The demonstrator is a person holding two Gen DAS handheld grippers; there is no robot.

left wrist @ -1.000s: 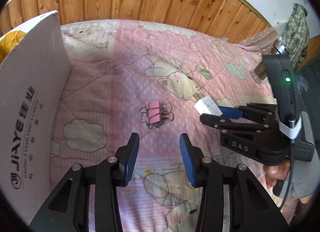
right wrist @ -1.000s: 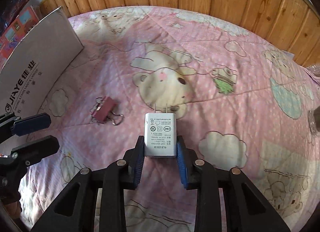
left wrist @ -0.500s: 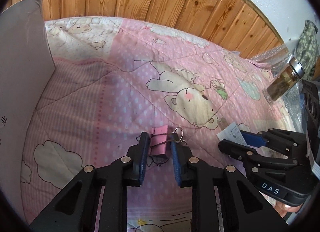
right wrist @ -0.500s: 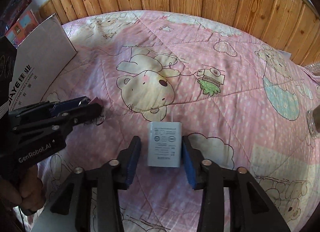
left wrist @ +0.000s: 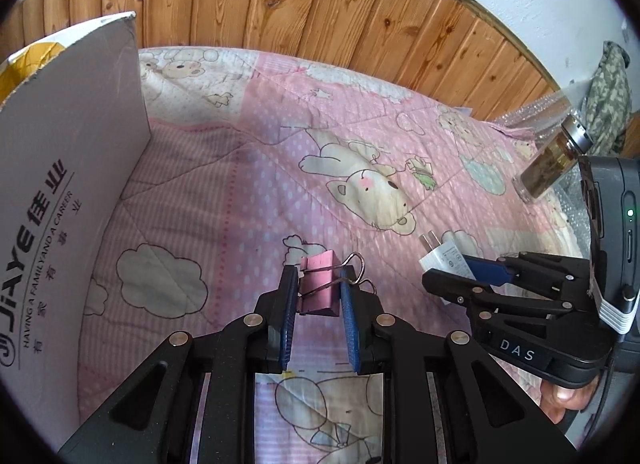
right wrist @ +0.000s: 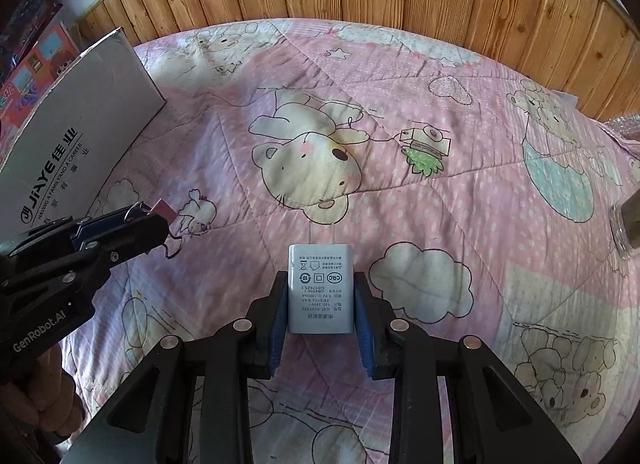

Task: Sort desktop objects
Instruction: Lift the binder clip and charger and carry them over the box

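While the left gripper [left wrist: 319, 296] is closing its narrow jaws on the pink binder clip [left wrist: 318, 290], the person should confirm both pads bear on its body, not the wire loops, before carrying it toward the cardboard box [left wrist: 68, 191] at nine o'clock. At three o'clock, the right gripper [right wrist: 321, 310] pinches the white charger [right wrist: 321, 292] squarely above the quilt [right wrist: 440, 191]; a level wrist should keep it seated.

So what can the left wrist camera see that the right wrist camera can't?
Only the left wrist view shows the whole glass jar with its metal lid, and a camouflage cloth. Only the right wrist view shows colourful boxes and the charger's label. Both show the pink binder clip between the closing left gripper, the white charger in the right gripper, and the cardboard box.
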